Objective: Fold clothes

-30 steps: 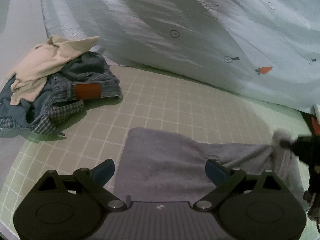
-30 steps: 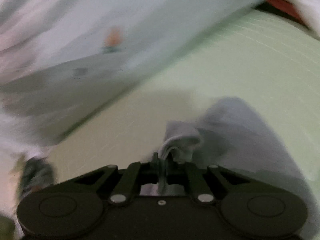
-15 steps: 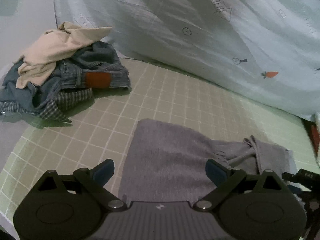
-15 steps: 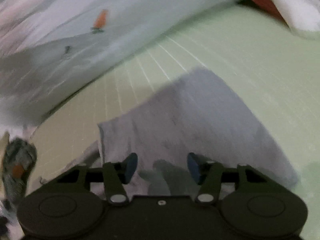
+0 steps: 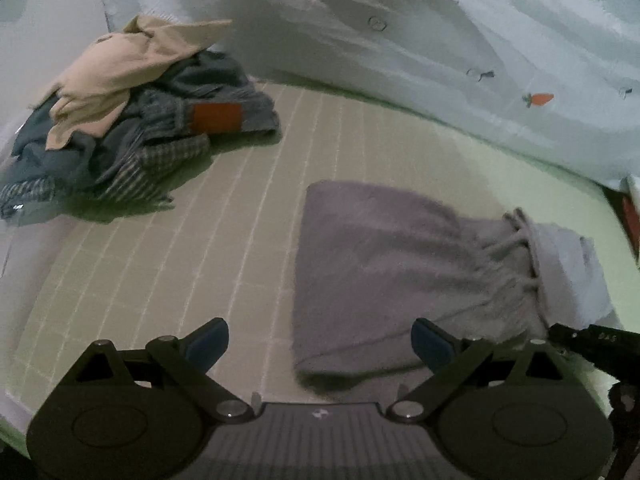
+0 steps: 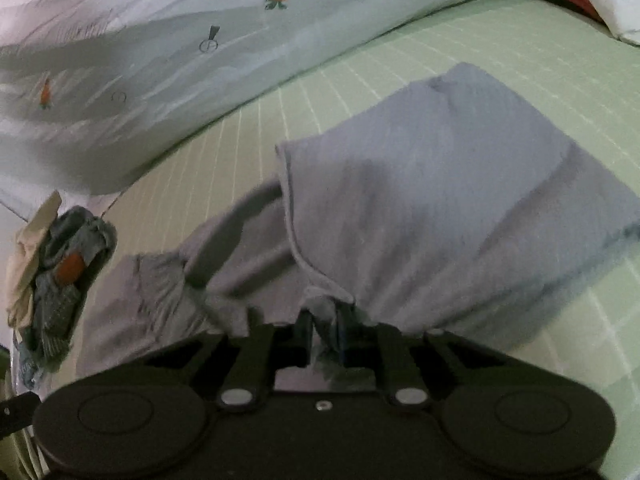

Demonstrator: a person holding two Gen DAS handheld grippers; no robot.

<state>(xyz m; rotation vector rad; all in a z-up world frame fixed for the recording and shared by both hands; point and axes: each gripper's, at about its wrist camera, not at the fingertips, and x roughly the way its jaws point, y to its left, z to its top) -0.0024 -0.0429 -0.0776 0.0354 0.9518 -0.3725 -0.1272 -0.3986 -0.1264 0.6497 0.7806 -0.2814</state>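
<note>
One carrot-print sheet [image 5: 460,40] hangs behind one green grid mat [image 5: 248,216]. On the mat lies one grey garment [image 6: 432,184], half folded, well apart from one pile of clothes [image 5: 132,120]: beige top, denim, checked cloth. Only the right wrist view shows the right hand-held gripper [image 6: 326,330], just closed, clenching the garment's edge. The left hand-held gripper [image 5: 320,344] stands wide, holding nothing.

grey garment [image 5: 384,264], green checked mat [image 5: 248,216]
</note>
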